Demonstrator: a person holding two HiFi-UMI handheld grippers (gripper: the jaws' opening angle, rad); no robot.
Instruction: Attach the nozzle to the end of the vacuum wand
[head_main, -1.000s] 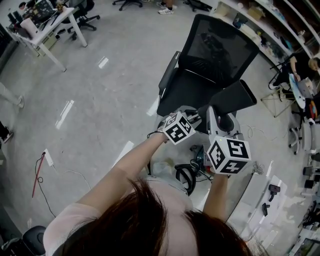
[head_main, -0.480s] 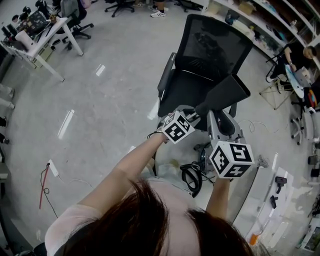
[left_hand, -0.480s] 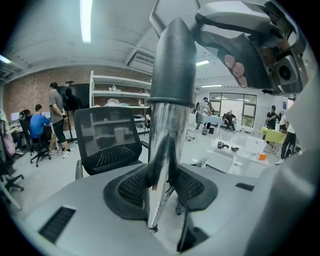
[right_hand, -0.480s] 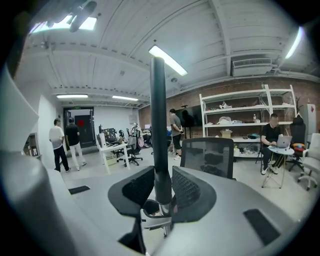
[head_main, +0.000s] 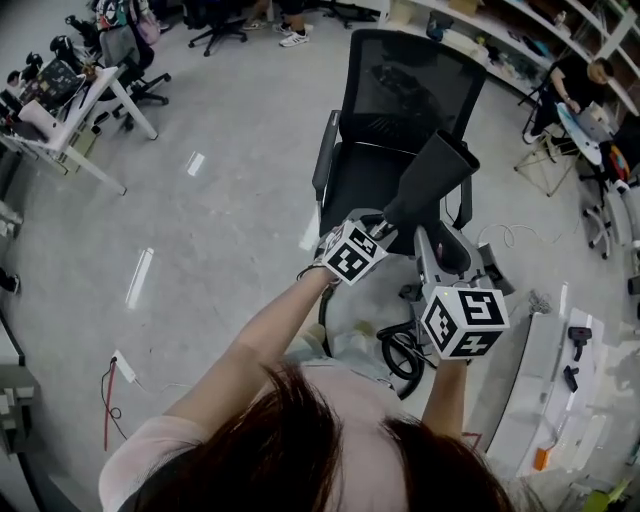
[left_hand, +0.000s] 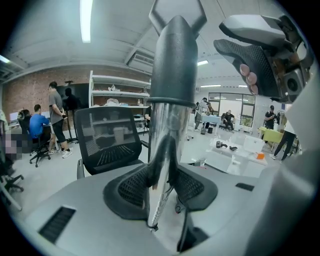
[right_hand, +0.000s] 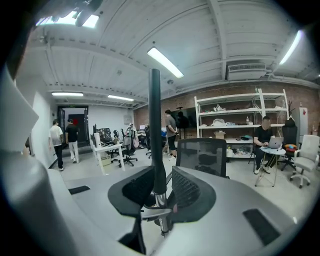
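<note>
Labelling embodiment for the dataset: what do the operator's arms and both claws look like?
Left claw and right claw: grey moulded bodies, black perforated pads. Each carries a white cube with black square markers. Bare forearms; pale pink short sleeve.

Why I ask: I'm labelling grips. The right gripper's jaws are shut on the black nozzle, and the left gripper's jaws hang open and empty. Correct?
No. The jaws of the left gripper are not open and empty: the left gripper view shows them shut on the shiny wand. The jaws of the right gripper are indeed shut on the black nozzle.
</note>
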